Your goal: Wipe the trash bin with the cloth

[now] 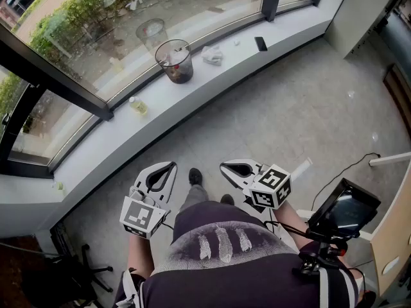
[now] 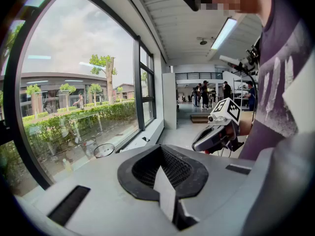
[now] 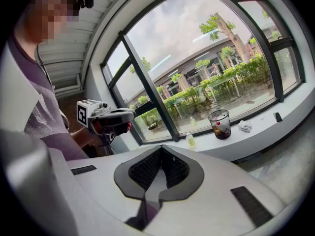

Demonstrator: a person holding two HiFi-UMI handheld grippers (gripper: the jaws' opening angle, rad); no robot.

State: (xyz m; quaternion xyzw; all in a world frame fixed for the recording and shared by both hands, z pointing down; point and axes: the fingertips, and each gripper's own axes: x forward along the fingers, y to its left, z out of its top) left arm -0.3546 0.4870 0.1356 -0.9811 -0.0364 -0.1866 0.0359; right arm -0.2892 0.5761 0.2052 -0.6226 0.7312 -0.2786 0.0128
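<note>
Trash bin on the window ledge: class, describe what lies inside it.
The trash bin is see-through: dark rubbish fills its bottom, with pale scraps and a red bit above. What lies beneath the dark layer is covered and cannot be told.

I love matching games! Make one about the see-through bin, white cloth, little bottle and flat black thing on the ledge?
1 dark see-through plastic trash bin
2 crumpled white cloth
3 small yellowish bottle
4 flat black rectangular thing

A farthest right on the ledge
B has rubbish inside
C left of the bin
D between bin and black thing

Pairs: 1-B, 2-D, 3-C, 4-A
</note>
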